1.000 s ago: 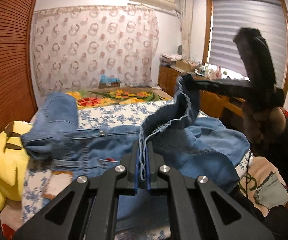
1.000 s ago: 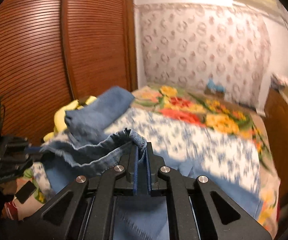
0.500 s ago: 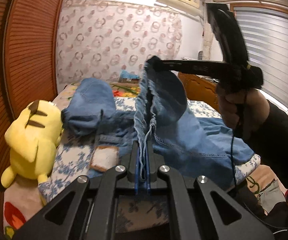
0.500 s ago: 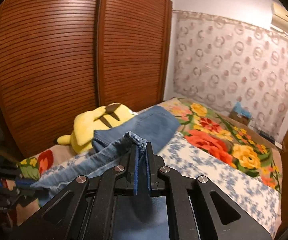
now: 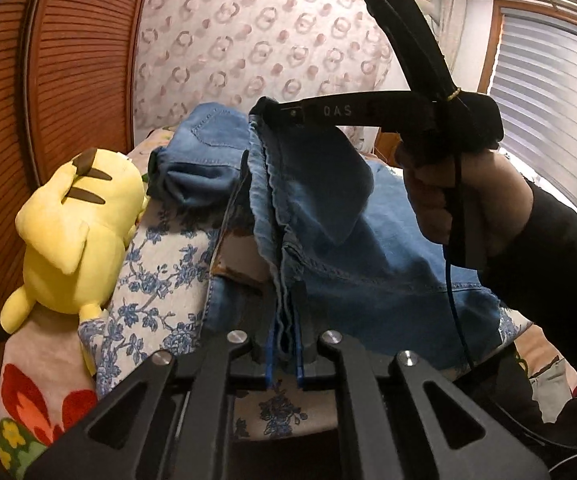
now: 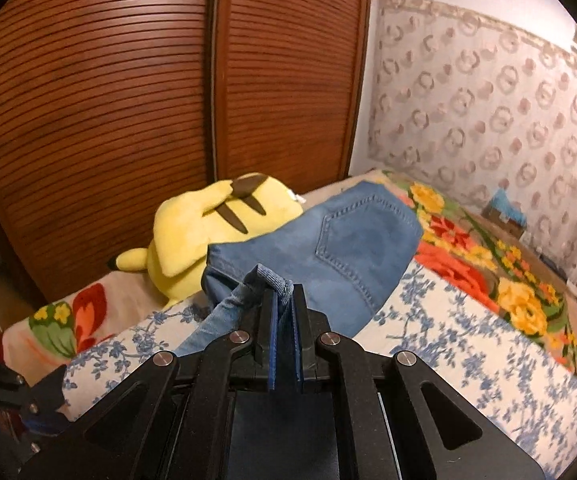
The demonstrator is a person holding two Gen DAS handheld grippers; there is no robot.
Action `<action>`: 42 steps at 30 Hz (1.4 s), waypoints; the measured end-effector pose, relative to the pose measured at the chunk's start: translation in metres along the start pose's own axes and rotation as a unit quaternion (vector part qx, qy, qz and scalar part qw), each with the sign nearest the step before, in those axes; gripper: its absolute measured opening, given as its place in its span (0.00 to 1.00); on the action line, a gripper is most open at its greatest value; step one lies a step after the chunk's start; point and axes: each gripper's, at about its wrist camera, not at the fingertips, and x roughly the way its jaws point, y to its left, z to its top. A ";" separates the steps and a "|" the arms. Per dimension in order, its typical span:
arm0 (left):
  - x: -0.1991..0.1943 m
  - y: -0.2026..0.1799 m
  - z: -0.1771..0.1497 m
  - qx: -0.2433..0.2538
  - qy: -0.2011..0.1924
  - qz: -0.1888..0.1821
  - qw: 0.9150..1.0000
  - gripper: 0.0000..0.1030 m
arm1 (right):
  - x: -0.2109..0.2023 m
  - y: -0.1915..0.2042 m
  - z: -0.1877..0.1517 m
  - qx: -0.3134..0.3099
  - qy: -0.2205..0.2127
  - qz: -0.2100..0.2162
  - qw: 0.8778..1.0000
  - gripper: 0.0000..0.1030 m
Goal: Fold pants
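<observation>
- Over on the far left of the left gripper's jaws a yellow plush toy (image 5: pixel 76 236) lies on its side on the bed (image 5: pixel 160 280), hard against the brown slatted wardrobe doors (image 5: pixel 48 80).
- Just left of those jaws the blue-flowered bedcover shows bare, with a red-and-green flowered blanket (image 5: pixel 28 412) at the near corner.
- The left gripper (image 5: pixel 284 328) has its jaws pressed together on a hem edge of the jeans (image 5: pixel 368 264); the denim rises straight up out of the pinch, taut.
- Ahead of and above the left jaws, the right gripper (image 5: pixel 272 110) pinches the top of the same raised fold, its jaws closed on the cloth; the person's right hand (image 5: pixel 440 200) grips its handle off to the right.
- Beyond the raised fold, the seat of the jeans with a back pocket humps up on the bed, just beside the plush toy.
- Right of the left jaws, the rest of the jeans drapes across the bed toward its right edge.
- Seen from the right gripper (image 6: pixel 282 312), a thick denim edge is clamped between its blue pads, the cloth trailing down to the left of the jaws.
- Ahead of the right jaws sits the pocketed seat of the jeans (image 6: pixel 348 248), touching the plush toy (image 6: pixel 208 224) on its left; right of the jaws the flowered bedcover (image 6: pixel 468 344) lies bare.
</observation>
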 end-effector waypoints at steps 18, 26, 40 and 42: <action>0.005 -0.004 0.007 0.008 -0.010 0.029 0.999 0.48 | -0.085 -0.076 -0.056 0.048 -0.001 -0.046 0.998 0.40; 0.028 -0.011 0.012 0.018 -0.001 0.027 0.999 0.48 | -0.092 -0.144 -0.112 0.107 0.050 -0.092 0.989 0.40; 0.071 -0.021 0.084 0.055 0.016 0.017 0.998 0.48 | -0.073 -0.164 -0.164 0.179 0.074 -0.092 0.977 0.40; 0.083 -0.020 0.090 0.053 0.030 0.017 0.998 0.48 | -0.073 -0.164 -0.163 0.179 0.072 -0.093 0.977 0.40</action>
